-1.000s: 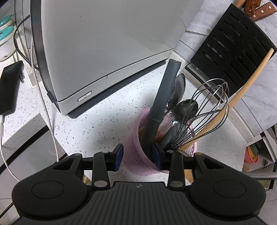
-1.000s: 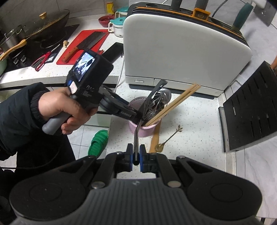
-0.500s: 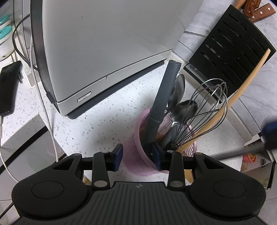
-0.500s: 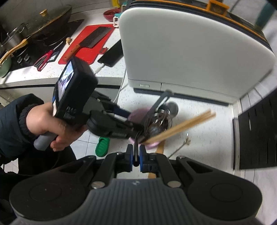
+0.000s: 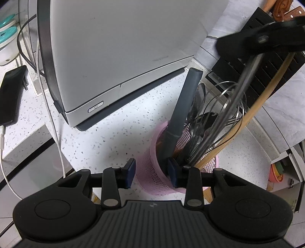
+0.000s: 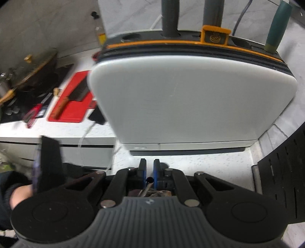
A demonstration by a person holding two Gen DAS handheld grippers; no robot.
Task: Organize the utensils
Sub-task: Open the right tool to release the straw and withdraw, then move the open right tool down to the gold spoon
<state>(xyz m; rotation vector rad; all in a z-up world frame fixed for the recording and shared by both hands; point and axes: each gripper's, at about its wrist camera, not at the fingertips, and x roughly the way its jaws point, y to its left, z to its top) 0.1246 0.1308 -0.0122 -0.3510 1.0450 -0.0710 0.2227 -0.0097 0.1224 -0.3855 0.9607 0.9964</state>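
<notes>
A pink mesh holder (image 5: 150,162) stands on the speckled counter in the left wrist view, holding a grey-handled tool (image 5: 185,103), a wire whisk (image 5: 226,106), spoons and wooden chopsticks (image 5: 255,108). My left gripper (image 5: 151,171) grips the holder's near rim, one finger outside and one inside. My right gripper (image 5: 266,40) is above the holder, blurred, shut on a metal utensil handle (image 5: 238,99) that reaches down into the holder. In the right wrist view the right gripper (image 6: 149,171) pinches the handle's end (image 6: 149,180).
A large white appliance (image 5: 118,57) stands just behind the holder, with knife handles (image 6: 169,17) in its top. A black slotted rack (image 5: 266,63) leans at the right. A phone (image 5: 11,97) and cables lie at the left. A red cutting board (image 6: 70,103) with a knife lies farther left.
My right gripper has swung up over the holder, bringing the metal utensil from lying low at the right to pointing steeply down into the holder. The left gripper has stayed on the rim.
</notes>
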